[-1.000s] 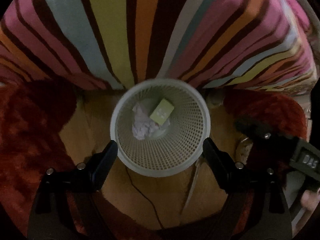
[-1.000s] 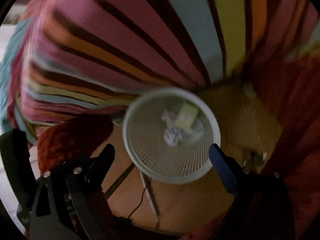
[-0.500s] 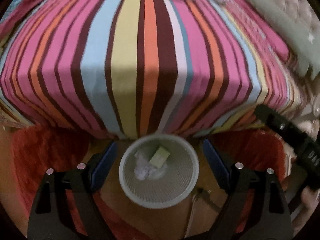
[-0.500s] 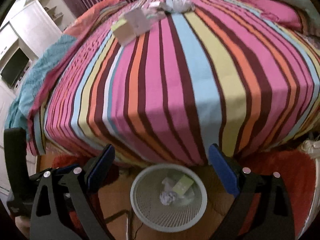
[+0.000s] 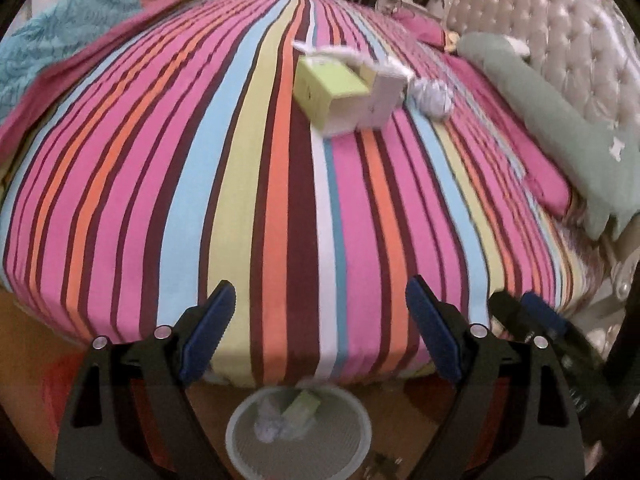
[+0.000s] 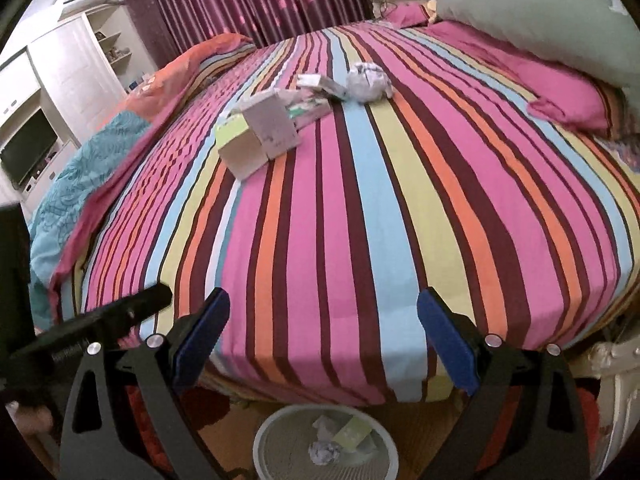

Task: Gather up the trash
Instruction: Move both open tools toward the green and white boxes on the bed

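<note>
Trash (image 6: 260, 136) on bed, beyond spread tongs (image 6: 323, 336).

tool (image 6: 322, 312) open, empty | boxes (image 6: 258, 136), paper ball (image 6: 367, 81) on bed | bin (image 6: 326, 444) below

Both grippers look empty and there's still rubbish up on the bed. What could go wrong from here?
The green box and white box touch, so grabbing one may knock the other. The crumpled paper ball is light and could roll off across the striped bedspread. The wastebasket sits low at the bed's foot, so a careless drop might miss its rim.
</note>
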Action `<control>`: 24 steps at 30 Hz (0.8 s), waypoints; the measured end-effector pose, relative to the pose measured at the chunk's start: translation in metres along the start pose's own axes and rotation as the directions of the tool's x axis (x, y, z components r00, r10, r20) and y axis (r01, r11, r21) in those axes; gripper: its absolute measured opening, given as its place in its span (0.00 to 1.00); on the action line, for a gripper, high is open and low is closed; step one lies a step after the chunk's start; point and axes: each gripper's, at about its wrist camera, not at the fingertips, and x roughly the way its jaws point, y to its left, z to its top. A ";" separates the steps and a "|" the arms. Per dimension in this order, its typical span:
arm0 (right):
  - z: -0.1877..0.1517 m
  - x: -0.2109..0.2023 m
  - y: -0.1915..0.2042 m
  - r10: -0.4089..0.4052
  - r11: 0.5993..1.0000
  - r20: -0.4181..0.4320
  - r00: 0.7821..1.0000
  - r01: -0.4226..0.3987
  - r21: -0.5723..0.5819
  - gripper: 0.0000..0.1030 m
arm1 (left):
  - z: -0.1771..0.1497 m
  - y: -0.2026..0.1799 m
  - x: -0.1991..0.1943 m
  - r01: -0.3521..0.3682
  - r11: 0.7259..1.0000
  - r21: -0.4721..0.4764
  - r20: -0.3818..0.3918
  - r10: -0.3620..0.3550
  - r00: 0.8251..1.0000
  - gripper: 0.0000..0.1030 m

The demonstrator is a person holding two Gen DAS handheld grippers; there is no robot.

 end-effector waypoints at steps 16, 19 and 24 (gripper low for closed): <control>0.051 0.040 0.021 -0.011 0.993 0.061 0.998 0.018 -0.113 0.88 | 0.103 0.009 0.044 -0.003 0.993 -0.121 -0.001 0.003 1.000 0.82; 0.055 0.049 0.027 -0.015 0.990 0.062 0.998 0.023 -0.138 0.88 | 0.118 0.011 0.052 0.007 0.988 -0.151 -0.004 -0.008 1.000 0.82; 0.065 0.060 0.032 -0.023 0.986 0.067 0.998 0.034 -0.161 0.88 | 0.142 0.011 0.067 0.009 0.987 -0.162 -0.013 -0.011 1.000 0.82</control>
